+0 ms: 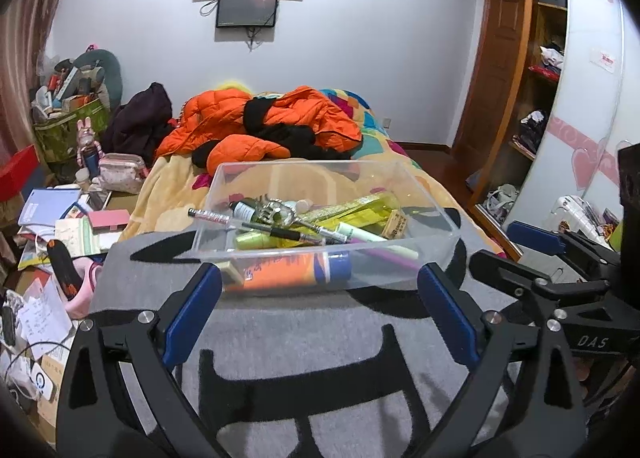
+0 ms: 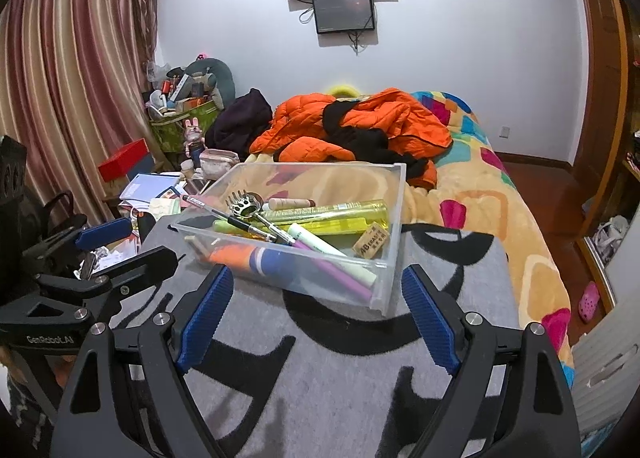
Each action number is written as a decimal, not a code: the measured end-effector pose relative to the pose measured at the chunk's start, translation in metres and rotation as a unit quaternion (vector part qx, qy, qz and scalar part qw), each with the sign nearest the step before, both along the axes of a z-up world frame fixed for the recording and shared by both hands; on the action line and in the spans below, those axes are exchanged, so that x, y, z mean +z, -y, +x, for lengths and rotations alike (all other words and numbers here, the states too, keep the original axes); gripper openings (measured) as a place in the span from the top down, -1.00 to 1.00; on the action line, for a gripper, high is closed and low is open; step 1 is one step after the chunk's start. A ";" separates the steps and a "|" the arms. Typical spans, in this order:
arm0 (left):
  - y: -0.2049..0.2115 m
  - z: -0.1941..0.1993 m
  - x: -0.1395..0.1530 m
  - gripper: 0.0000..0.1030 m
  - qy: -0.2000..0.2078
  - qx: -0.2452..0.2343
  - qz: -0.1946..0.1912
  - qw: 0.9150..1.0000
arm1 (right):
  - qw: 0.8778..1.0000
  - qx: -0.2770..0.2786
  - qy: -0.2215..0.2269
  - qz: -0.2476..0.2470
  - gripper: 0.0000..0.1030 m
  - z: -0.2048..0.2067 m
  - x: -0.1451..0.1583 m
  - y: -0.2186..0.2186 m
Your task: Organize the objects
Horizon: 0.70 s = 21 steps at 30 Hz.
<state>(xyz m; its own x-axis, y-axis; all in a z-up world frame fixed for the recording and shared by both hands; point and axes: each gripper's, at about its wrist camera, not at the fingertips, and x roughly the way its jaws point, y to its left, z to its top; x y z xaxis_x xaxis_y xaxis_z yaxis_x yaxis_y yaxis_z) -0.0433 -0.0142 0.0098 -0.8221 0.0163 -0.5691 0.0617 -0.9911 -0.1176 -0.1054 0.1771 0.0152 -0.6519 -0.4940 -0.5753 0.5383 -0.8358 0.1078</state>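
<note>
Both grippers, left gripper (image 1: 320, 278) and right gripper (image 2: 318, 294), are being held wide open and empty before the clear bin (image 1: 432, 194) at mid-frame on the grey mat (image 1: 320, 330). Pens, an eraser (image 2: 372, 244) and an orange tube (image 1: 276, 272) are lying inside. Bare mat is showing below. Curtains (image 2: 68, 78) are being shown only in the right view.

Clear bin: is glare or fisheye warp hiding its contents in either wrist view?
Left wrist view: the clear bin is sharp, with faint reflections on its walls; the near wall slightly hazes the orange tube. Right wrist view: the eraser print is partly readable and the pens are crisp. Both views: strong bending at the edges, dark corners, soft shadows, no blur.
</note>
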 end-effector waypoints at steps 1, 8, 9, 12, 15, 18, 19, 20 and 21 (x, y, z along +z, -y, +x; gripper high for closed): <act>0.001 0.001 -0.001 -0.93 -0.001 0.002 0.002 1.000 | 1.000 -0.002 -0.001 0.000 -0.64 0.001 -0.001 -0.001; 0.003 0.008 -0.007 -0.93 -0.006 0.001 0.014 1.000 | 1.000 -0.002 -0.007 0.006 -0.65 0.006 -0.004 -0.002; 0.003 0.009 -0.007 -0.93 -0.007 0.002 0.016 1.000 | 1.000 -0.002 -0.010 0.009 -0.65 0.007 -0.004 -0.002; 0.003 0.010 -0.007 -0.93 -0.008 0.003 0.016 1.000 | 1.000 -0.001 -0.016 0.015 -0.67 0.011 -0.004 0.000; 0.003 0.010 -0.007 -0.93 -0.007 0.004 0.014 1.000 | 1.000 -0.001 -0.021 0.018 -0.70 0.013 -0.003 0.001; 0.002 0.009 -0.008 -0.93 -0.004 0.004 0.014 1.000 | 0.999 -0.004 -0.025 0.021 -0.71 0.015 -0.002 0.001; 0.002 0.009 -0.009 -0.93 -0.003 0.003 0.015 1.000 | 0.999 -0.004 -0.026 0.021 -0.71 0.015 -0.002 0.001; 0.001 0.009 -0.010 -0.93 -0.002 0.003 0.015 1.000 | 0.999 -0.004 -0.027 0.021 -0.72 0.015 -0.002 0.000; 0.001 0.010 -0.010 -0.93 -0.002 0.001 0.014 1.000 | 0.999 -0.005 -0.027 0.021 -0.72 0.015 -0.001 0.000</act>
<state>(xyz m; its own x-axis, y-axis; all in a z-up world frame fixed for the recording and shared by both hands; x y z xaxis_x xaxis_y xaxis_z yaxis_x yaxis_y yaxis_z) -0.0336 -0.0152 -0.0004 -0.8248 0.0308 -0.5646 0.0634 -0.9872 -0.1464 -0.0901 0.1774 0.0139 -0.6866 -0.4636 -0.5600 0.5348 -0.8439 0.0430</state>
